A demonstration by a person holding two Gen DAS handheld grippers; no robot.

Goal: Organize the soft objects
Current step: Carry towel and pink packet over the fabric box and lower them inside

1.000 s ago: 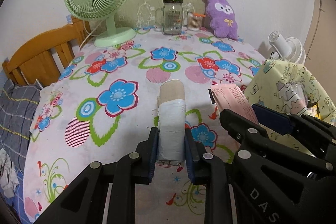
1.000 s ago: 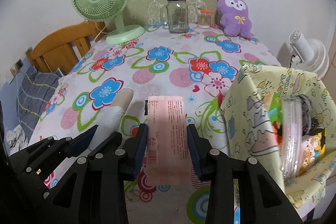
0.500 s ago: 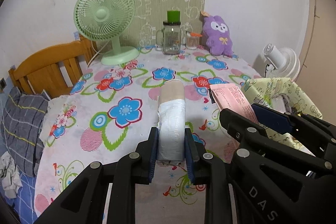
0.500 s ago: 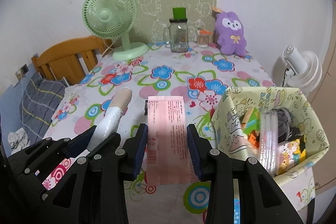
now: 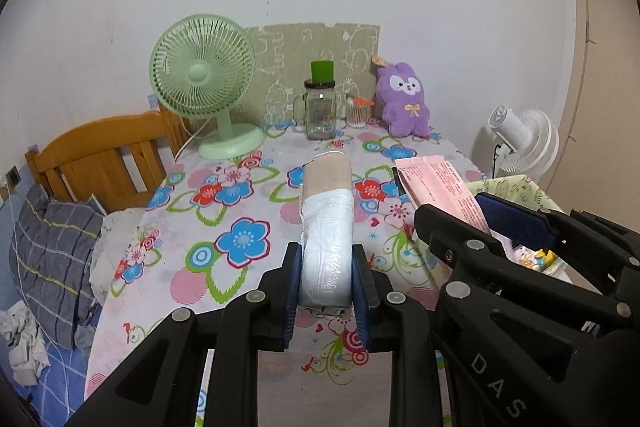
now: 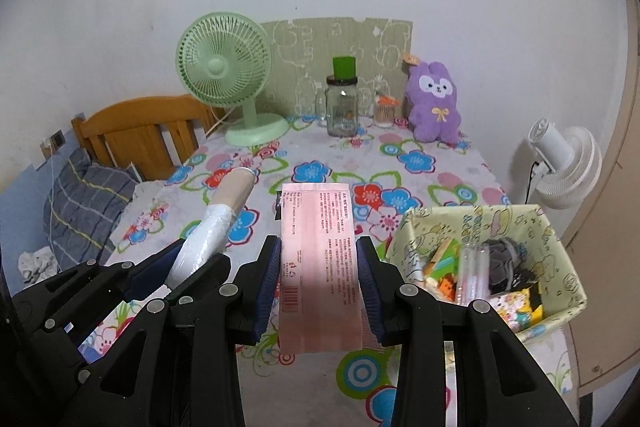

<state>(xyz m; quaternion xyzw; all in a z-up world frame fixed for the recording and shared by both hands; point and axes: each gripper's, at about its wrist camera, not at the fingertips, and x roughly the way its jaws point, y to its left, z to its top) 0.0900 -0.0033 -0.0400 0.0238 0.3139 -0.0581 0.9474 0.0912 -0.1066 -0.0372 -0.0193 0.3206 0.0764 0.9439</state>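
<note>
My left gripper is shut on a soft white-and-beige roll and holds it above the flowered table. The roll also shows in the right wrist view. My right gripper is shut on a flat pink packet, held above the table beside the roll; the packet also shows in the left wrist view. A yellow-green fabric basket with several items stands at the table's right edge. A purple plush rabbit sits at the back.
A green desk fan, a glass jar with a green lid and a small cup stand at the back. A wooden headboard and grey pillow lie left. A white fan stands right.
Both grippers have risen and drawn back from the table with their objects still held. The table and the basket look farther away and more of the room shows.
</note>
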